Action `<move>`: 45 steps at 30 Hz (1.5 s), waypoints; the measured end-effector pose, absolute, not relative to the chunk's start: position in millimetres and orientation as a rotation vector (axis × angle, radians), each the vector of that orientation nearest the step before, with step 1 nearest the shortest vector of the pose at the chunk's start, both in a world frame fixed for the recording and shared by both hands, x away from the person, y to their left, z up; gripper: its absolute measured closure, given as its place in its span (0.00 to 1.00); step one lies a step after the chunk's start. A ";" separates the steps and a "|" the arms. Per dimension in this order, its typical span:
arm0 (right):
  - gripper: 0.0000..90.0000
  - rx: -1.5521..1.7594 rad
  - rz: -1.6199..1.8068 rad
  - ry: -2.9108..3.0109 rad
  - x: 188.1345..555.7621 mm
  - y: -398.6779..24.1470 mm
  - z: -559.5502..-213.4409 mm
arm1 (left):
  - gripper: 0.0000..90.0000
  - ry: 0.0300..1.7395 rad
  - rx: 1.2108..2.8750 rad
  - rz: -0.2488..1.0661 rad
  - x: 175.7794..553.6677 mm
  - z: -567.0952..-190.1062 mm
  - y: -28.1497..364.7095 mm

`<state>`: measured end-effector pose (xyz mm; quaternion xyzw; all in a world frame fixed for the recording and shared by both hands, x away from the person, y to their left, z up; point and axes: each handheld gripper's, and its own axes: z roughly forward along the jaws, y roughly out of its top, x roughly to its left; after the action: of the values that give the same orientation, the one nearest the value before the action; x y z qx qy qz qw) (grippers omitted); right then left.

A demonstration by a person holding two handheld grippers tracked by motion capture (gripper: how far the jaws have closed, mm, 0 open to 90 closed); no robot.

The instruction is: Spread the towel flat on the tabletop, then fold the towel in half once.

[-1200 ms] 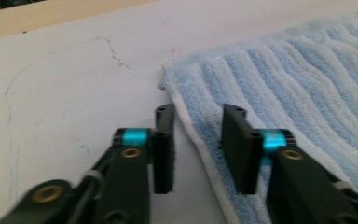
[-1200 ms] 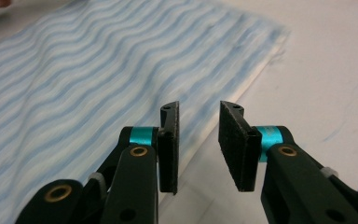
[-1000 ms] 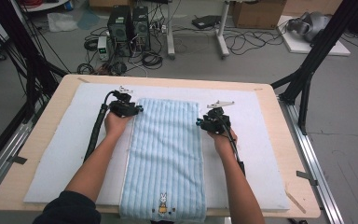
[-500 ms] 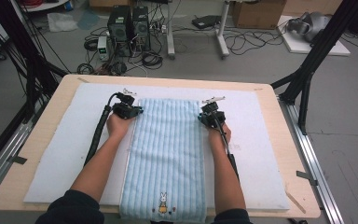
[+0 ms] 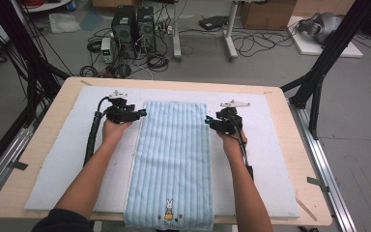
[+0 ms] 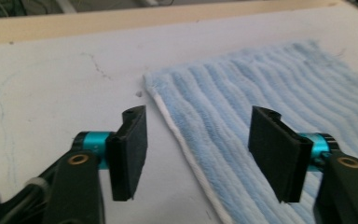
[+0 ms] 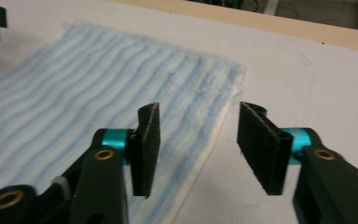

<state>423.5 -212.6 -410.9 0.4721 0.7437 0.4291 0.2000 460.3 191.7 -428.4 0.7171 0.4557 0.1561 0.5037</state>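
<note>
**One towel lies flat between two released grippers**

At the left of the high view, the left gripper [image 5: 142, 113] is held just beside the towel's left edge, near its far left corner. In the left gripper view its jaws are seen wide apart, having just been opening; the white-hemmed edge of the towel [image 6: 279, 98] runs between them, one jaw over the white mat [image 6: 51, 84] and the other over the blue pile. Nothing is pressed by the pads, so the cloth is released.

The towel [image 5: 174, 159] is spread flat along the middle of the white mat [image 5: 72, 159], its far end lying square and its near end, marked with a small rabbit figure [image 5: 169, 209], hanging just over the near edge of the wooden table [image 5: 43, 121].

At the right, the right gripper [image 5: 206, 121] is held just beside the towel's right edge, near the far right corner. In the right gripper view its jaws are likewise seen parted, having just been opening, with the towel's edge [image 7: 121, 84] passing between them and untouched by either pad.

Counted: one towel, one mat, one table, two grippers, each carried in one hand.
</note>
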 end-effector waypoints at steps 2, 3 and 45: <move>0.46 1.292 1.246 2.084 410.8 -219.3 -404.8 | 0.27 1.090 1.703 0.379 452.6 -425.4 196.2; 0.44 1.275 1.253 2.086 406.8 -221.6 -403.5 | 0.19 1.082 1.691 0.368 448.6 -424.0 198.6; 0.12 1.176 1.224 2.084 350.9 -259.3 -409.5 | 0.17 0.927 1.600 0.378 383.2 -424.2 216.1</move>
<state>350.9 -259.3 -409.5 0.4264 0.7555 0.4436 0.2250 383.2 216.1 -424.2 0.6863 0.3978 0.1624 0.5869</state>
